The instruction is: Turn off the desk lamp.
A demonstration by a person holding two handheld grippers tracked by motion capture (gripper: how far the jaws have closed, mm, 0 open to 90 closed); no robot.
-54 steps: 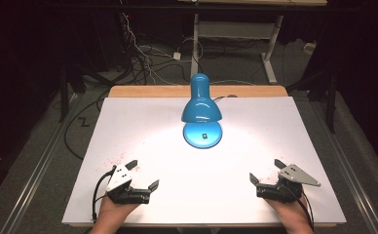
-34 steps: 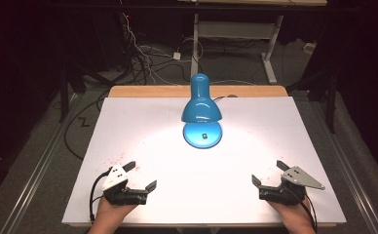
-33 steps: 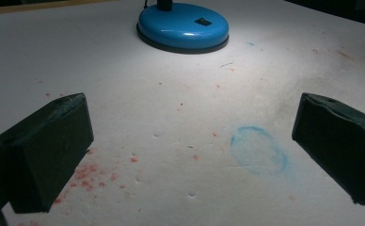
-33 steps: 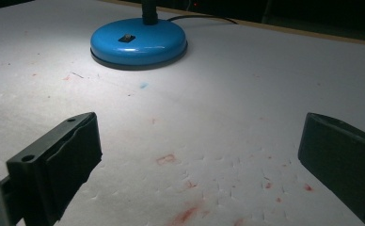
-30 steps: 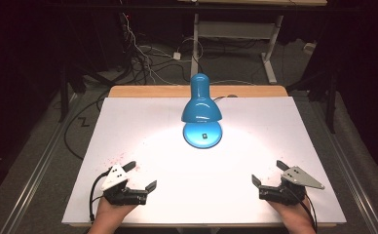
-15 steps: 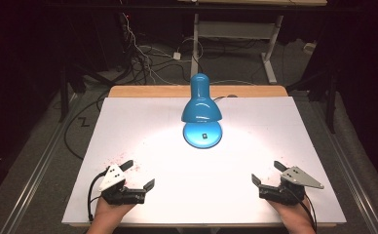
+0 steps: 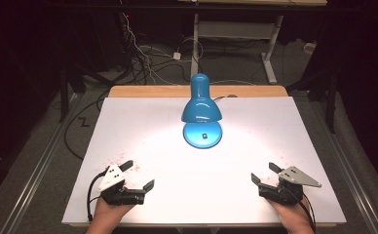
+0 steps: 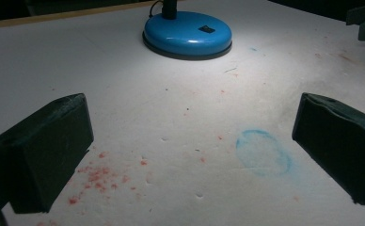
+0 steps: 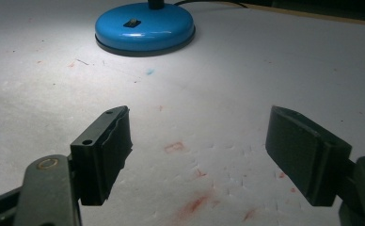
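A white table (image 7: 128, 126), seen from above, sits in a dark room. At the near left corner, the person's left gripper (image 7: 139, 176) rests low over the surface with its jaws spread wide and nothing between them. In the left gripper view, faint red specks (image 8: 93, 176) and a pale blue ring stain (image 8: 263, 153) mark the table just ahead of it. In the middle, toward the far edge and well apart from both grippers, stands a lit blue desk lamp (image 7: 201, 106) on a round blue base (image 7: 203, 135) that carries a small dark switch (image 7: 204, 136). At the near right corner, the right gripper (image 7: 265, 173) is likewise spread open and empty. A likely risk: a reach that catches the top-heavy shade rather than the base could tip the lamp, and its cord (image 7: 226, 97) at the back could snag.
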